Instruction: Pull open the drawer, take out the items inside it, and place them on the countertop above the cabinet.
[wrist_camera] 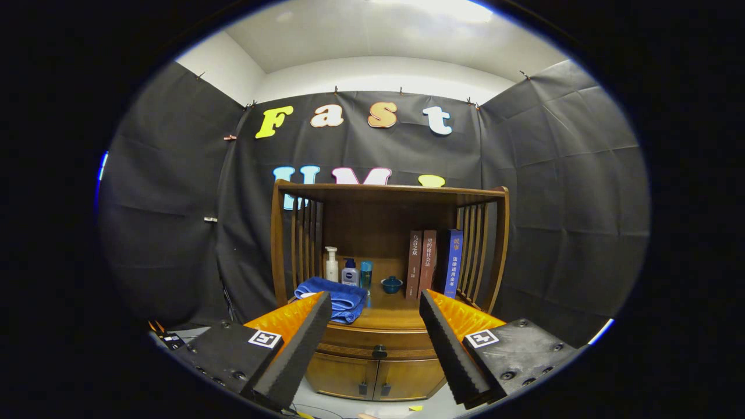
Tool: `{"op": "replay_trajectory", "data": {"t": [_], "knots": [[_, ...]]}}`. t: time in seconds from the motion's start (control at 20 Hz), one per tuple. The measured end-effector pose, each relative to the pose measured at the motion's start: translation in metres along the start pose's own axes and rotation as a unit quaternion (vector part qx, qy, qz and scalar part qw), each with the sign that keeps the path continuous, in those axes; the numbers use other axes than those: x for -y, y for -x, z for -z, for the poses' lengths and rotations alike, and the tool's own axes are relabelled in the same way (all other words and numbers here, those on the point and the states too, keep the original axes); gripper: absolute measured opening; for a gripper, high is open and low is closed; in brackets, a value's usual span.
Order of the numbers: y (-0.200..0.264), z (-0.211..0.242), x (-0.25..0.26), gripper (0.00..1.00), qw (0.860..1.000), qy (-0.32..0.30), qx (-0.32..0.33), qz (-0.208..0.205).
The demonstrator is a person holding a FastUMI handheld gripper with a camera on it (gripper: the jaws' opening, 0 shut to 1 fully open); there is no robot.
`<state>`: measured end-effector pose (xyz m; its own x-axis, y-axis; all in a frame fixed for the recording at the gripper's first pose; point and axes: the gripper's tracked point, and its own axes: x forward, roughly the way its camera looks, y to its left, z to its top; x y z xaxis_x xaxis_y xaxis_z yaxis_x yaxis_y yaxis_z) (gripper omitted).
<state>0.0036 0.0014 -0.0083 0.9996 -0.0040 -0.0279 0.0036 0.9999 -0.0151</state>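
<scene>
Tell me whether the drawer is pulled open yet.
No: the drawer sits flush in the cabinet, its knob untouched between the open gripper's fingers.

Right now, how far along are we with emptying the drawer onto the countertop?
Nothing looks done yet: the drawer sits shut, flush with the cabinet front, its knob untouched. In hand: the gripper is open, holding nothing, fingers spread either side of the knob and short of it. The countertop holds a blue towel, bottles, a small pot and books. Left: pull the drawer, lift out its hidden contents, set them on top.

Towel on countertop, drawer below
</scene>
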Motion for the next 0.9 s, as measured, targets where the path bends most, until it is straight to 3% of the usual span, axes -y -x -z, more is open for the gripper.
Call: {"op": "replay_trajectory", "data": {"t": [0.45, 0.9], "knots": [[0.000, 0.004, 0.004, 0.99, 1.000, -0.003, -0.004, 0.004], [-0.014, 0.045, 0.001, 0.99, 0.999, -0.016, -0.037, 0.003]]}}
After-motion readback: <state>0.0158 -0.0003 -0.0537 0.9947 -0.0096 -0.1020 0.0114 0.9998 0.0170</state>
